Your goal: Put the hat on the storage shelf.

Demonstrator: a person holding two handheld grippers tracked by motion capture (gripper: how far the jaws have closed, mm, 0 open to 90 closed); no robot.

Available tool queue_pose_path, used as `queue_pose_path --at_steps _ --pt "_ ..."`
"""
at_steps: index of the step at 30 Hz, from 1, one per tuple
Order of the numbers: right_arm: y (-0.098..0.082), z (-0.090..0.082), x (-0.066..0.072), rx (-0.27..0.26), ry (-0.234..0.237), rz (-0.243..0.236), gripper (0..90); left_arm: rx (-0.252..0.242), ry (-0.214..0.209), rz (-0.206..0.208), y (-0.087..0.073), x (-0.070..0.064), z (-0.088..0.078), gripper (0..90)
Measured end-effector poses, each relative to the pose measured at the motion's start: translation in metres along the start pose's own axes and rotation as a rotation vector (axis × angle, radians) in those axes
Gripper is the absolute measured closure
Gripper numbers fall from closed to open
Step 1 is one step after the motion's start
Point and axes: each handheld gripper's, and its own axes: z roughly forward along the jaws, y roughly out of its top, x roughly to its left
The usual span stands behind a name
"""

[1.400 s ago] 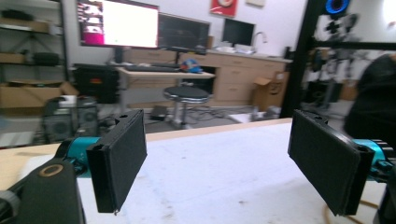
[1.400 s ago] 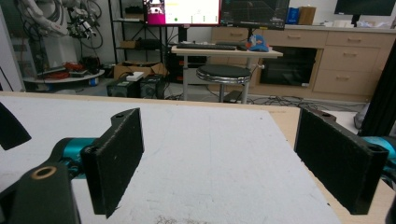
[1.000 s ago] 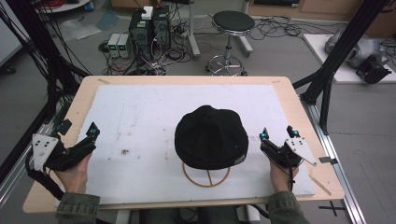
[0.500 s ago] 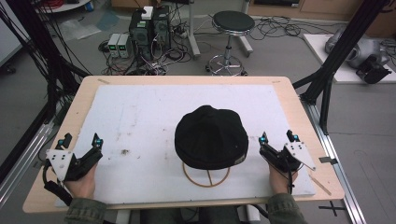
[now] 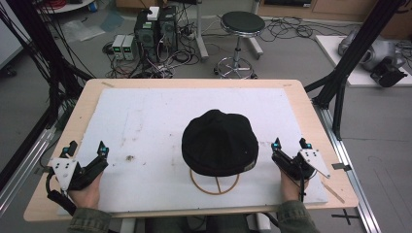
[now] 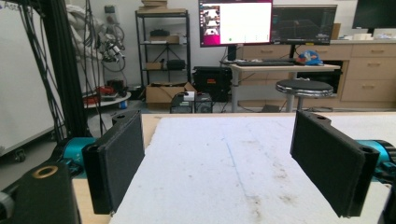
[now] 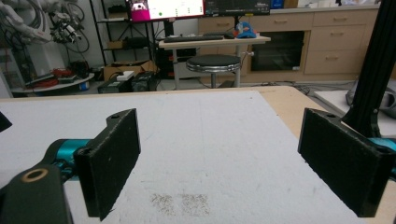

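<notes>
At the near edge of the table, we hold a gripper in each hand, either side of a hat.

Right gripper: our right black two-jaw gripper (image 5: 290, 149) rests low on the white foam mat (image 5: 145, 116), jaws spread wide with nothing between them, just beside the hat's right edge.

Left gripper: our left black two-jaw gripper (image 5: 87, 153) sits at the near-left corner, released and empty too, well apart from the hat.

Hat: the black round fabric cap (image 5: 219, 142) sits upright on a thin tan wooden ring stand (image 5: 214, 183), near the front middle of the mat, between our two grippers.

Risk: we judge the cap perches loosely on a light stand, so a one-sided pinch or sideways nudge from the right gripper could tip the stand or slide the cap off. Soft fabric may also bunch and slip from the flat pads (image 7: 346, 158).

Surface: the mat is scuffed and speckled, laid over a pale wooden tabletop (image 5: 296, 90) whose edge shows on every side.

Room: beyond the table stand a round black stool (image 5: 242, 23), computer boxes (image 5: 154, 29) amid tangled cables on the grey floor, and black frame posts; the gripper views show a lit monitor (image 6: 235, 22) and light wood cabinets (image 7: 327, 37).
</notes>
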Motion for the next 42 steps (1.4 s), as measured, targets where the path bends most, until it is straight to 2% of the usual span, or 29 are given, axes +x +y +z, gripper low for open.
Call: queue_pose_path --at_steps 4,9,13,15,20,30,42 --pt "-0.0003 0.0001 0.0016 -0.002 0.003 -0.022 12.3 0.006 0.002 -0.006 0.0001 0.0011 0.0007 18.0" --pt "-0.0003 0.0003 0.0023 -0.004 0.009 -0.023 12.3 0.006 -0.007 -0.005 0.0001 -0.0003 0.0016 18.0" --pt "-0.0001 0.0001 0.0015 0.002 0.010 -0.007 12.3 0.012 -0.021 -0.013 -0.0003 -0.0006 0.0018 18.0" --pt "-0.0001 0.0009 0.0010 -0.001 0.009 -0.008 12.2 0.011 -0.032 -0.035 0.0006 -0.0017 0.0020 18.0" --pt "-0.0002 0.0024 0.0014 0.003 0.013 -0.013 12.3 0.013 -0.043 -0.019 0.0015 -0.0051 0.0024 18.1" --pt "-0.0001 0.0029 0.0018 0.005 0.019 0.000 12.3 0.022 -0.028 -0.037 -0.0005 0.0002 0.0014 18.2" --pt "-0.0005 0.0030 -0.0002 0.013 0.021 0.016 12.3 0.032 -0.053 -0.039 -0.0006 -0.0045 0.0033 18.2"
